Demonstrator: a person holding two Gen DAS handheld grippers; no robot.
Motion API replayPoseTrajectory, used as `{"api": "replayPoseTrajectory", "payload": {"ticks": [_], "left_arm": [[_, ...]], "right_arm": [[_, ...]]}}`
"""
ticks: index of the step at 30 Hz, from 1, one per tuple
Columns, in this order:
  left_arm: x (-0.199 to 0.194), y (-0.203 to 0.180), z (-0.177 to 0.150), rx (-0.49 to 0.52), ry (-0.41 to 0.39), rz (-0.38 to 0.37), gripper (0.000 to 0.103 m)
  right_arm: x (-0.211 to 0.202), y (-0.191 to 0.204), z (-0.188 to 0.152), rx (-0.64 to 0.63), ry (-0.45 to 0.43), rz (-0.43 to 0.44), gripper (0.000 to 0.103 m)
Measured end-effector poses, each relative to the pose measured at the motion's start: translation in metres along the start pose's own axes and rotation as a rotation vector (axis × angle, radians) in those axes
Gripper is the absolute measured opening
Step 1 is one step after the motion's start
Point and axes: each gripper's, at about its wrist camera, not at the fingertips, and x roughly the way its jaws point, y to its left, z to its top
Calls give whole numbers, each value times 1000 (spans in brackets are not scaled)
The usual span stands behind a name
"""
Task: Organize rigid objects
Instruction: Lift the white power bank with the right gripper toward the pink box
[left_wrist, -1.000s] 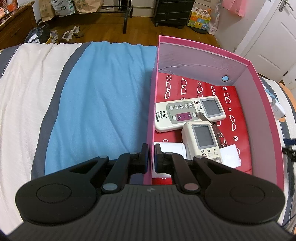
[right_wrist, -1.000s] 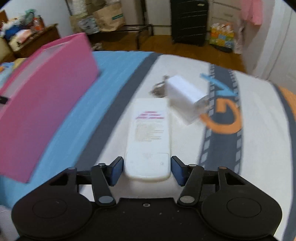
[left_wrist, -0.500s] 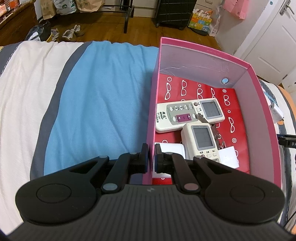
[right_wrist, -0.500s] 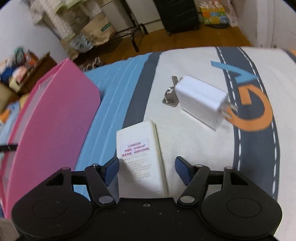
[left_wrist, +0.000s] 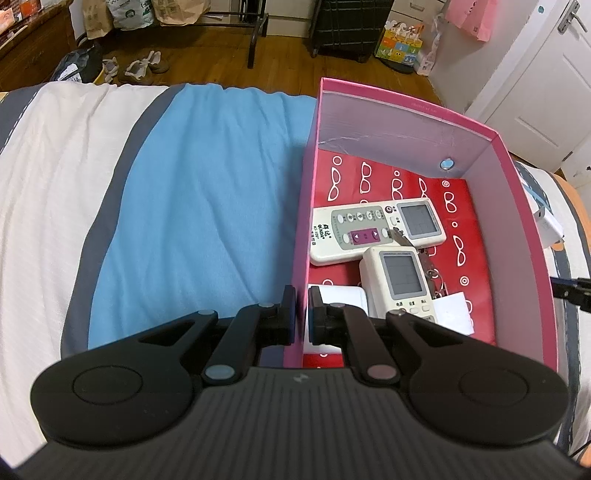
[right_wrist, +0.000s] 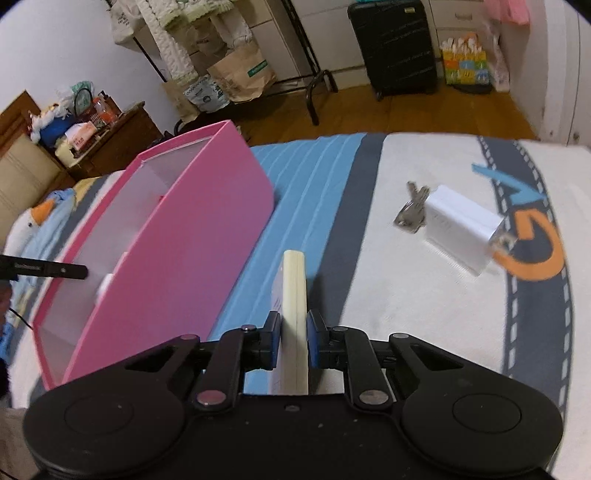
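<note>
The right gripper (right_wrist: 293, 341) has just closed its jaws on a slim cream plastic remote control (right_wrist: 294, 317), held on edge above the striped bedspread (right_wrist: 388, 295). The left gripper (left_wrist: 301, 314) pinches the near wall of the pink cardboard box (left_wrist: 517, 221), which holds two remotes. Farther off on the bedspread lie a white charger block (right_wrist: 461, 229) and metal keys (right_wrist: 412, 212).

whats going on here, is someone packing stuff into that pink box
Yes. A person with a tool in each hand is gathering small items from a bed into a pink box. The left tool is shut on the box's near wall, steadying it; two remotes already lie inside. The right tool has just been closing and now pinches a white remote on edge beside the box. A white charger and keys are on the bedspread.
</note>
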Motion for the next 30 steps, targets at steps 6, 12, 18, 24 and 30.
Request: {"api": "replayPoseTrajectory", "payload": {"ticks": [6, 12, 18, 24, 30], "left_arm": [[-1, 1, 0, -3, -2, -4, 6], [-1, 2, 0, -8, -2, -8, 6], [0, 2, 0, -12, 0, -12, 6], [1, 2, 0, -18, 1, -19, 6], [2, 3, 0, -22, 1, -22, 6]], "right_arm": [[15, 7, 2, -21, 56, -53, 27], [36, 0, -2, 22, 123, -15, 52], [25, 8, -5, -2, 58, -16, 35], [-5, 44, -8, -143, -23, -23, 19], [-18, 78, -15, -230, -59, -118, 19]]}}
